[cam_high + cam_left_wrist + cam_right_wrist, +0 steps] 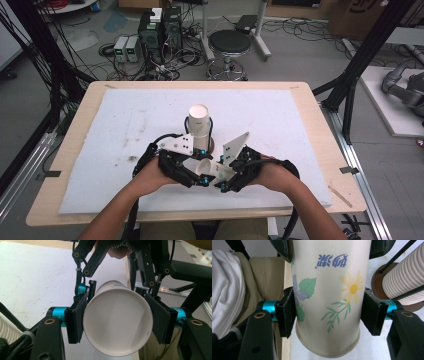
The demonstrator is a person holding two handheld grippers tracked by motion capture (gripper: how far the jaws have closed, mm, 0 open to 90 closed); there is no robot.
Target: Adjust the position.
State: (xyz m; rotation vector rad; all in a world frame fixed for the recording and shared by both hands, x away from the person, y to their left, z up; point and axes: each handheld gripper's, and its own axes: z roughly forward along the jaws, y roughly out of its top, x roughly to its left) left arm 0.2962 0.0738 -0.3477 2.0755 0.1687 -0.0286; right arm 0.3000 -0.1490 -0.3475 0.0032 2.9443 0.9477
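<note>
A white paper cup (207, 169) printed with flowers lies on its side in the air above the front of the mat, between my two grippers. My left gripper (192, 172) is shut on its base end; in the left gripper view the cup's round white bottom (117, 320) faces the camera, with a black pad (75, 320) pressing each side. My right gripper (222, 177) is shut on the rim end, its pads (285, 312) squeezing the printed wall (329, 297). Just behind the hands, a tall stack of nested cups (199, 125) stands upright on a brown base.
A white mat (125, 125) covers most of the wooden table (75, 150). The ribbed cup stack (402, 282) and its brown base (378, 280) sit close to my right gripper. A stool (229, 42), computers and cables are on the floor beyond the table.
</note>
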